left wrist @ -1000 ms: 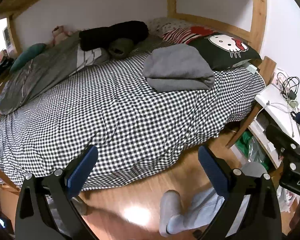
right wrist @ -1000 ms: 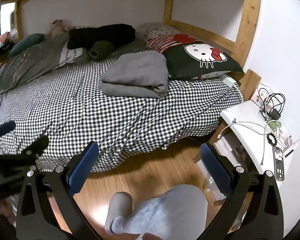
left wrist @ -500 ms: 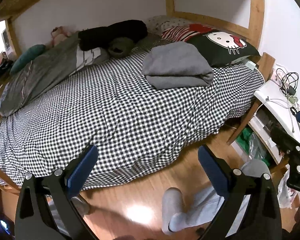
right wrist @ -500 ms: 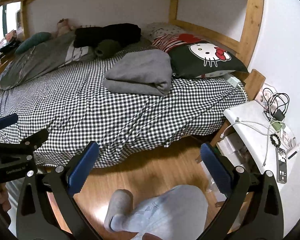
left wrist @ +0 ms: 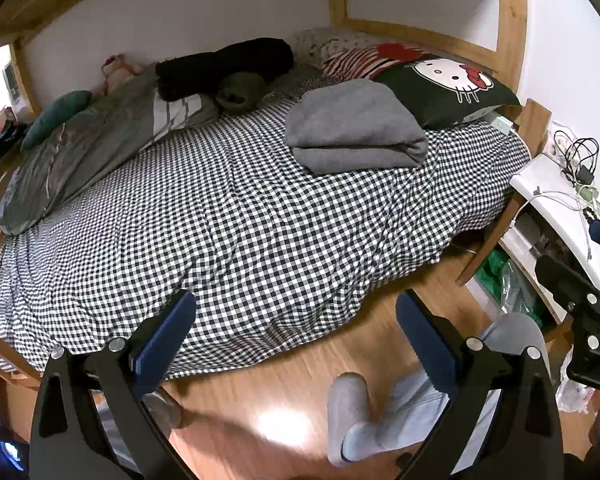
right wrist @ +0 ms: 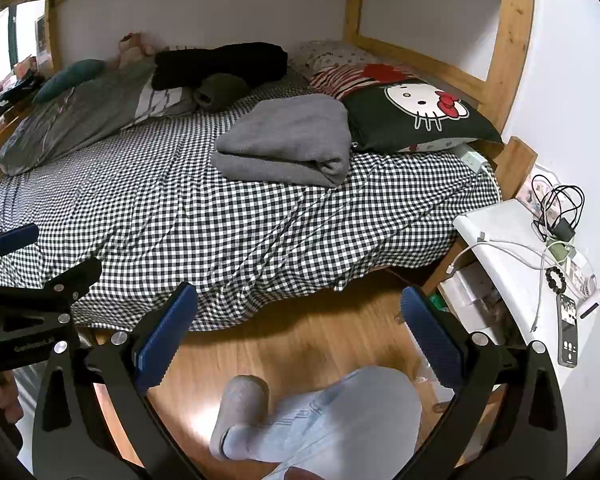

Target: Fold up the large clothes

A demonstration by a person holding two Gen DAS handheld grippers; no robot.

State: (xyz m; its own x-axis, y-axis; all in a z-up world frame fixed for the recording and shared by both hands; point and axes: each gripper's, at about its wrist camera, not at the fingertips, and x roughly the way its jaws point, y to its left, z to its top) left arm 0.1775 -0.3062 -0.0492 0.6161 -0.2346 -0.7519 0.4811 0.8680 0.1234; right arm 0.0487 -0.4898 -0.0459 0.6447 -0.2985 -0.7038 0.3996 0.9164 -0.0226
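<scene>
Nearest the cameras: left gripper [left wrist: 296, 334] and right gripper [right wrist: 298, 328] both hung over the wooden floor [right wrist: 300, 344] short of the bed edge, jaws spread wide, nothing between the blue pads [left wrist: 162, 346]. Neither touched any cloth. Judged as a standoff pose: person stood back from the bed, grippers empty, so no fold was in hand. A socked foot [right wrist: 240, 412] and a light trouser leg [right wrist: 340, 420] of the person showed below, pointing toward the bed.

To the right, a white side table [right wrist: 500, 224] carried cables and a phone [right wrist: 567, 330], clear of the work area.

Next out, the checked sheet [left wrist: 240, 220] lay bare across the middle of the bed, probably the folding surface.

Further back, the grey garment [right wrist: 288, 140] sat already folded in a thick stack, near the head end, just beside the black cat-print pillow [right wrist: 420, 116], likely parked there to keep the middle free. Fold looked done.

Farthest, along the wall: a black garment [left wrist: 224, 66] and an olive one [left wrist: 240, 92] lay bunched and unfolded, on a grey duvet [left wrist: 80, 152]. Probably next candidates; reaching them would need a lean across the bed.
</scene>
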